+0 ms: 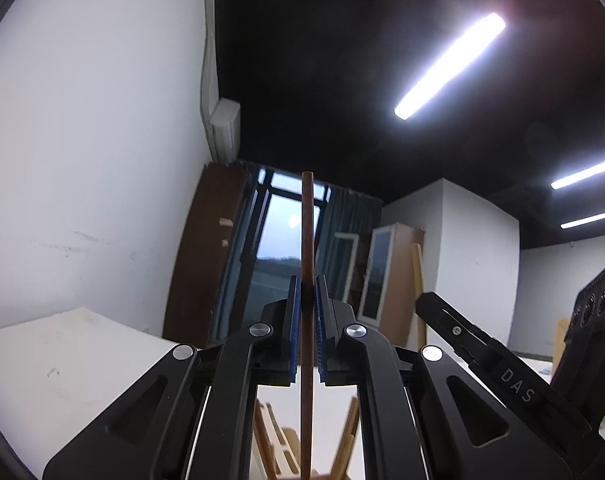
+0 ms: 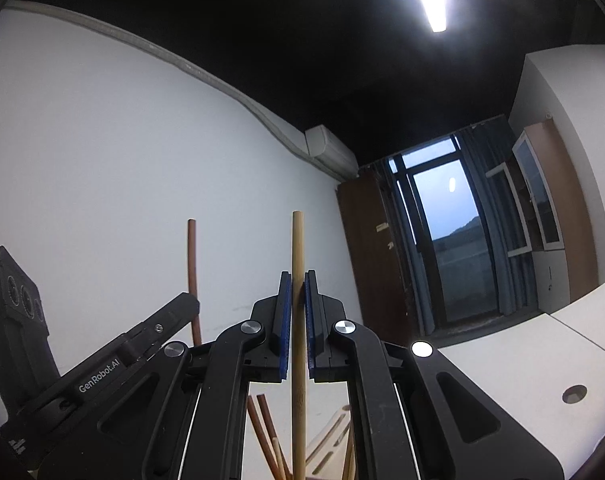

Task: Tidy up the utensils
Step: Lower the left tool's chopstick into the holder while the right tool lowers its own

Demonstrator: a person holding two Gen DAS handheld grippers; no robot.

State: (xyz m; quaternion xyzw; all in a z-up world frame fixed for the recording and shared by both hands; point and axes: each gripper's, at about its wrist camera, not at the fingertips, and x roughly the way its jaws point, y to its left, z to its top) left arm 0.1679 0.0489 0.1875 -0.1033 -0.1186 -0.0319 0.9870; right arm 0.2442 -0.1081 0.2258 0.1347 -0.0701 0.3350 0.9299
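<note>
The left gripper (image 1: 307,300) pinches a thin reddish-brown wooden chopstick (image 1: 307,240); the right gripper (image 2: 298,300) pinches a pale bamboo chopstick (image 2: 297,264). Keep both upright, lower slowly toward the white desk (image 2: 502,364).

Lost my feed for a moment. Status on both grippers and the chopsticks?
Left hand-held gripper shut on dark chopstick, upright. Right hand-held gripper shut on light chopstick, upright. More chopsticks below. Nothing in the way.
</note>
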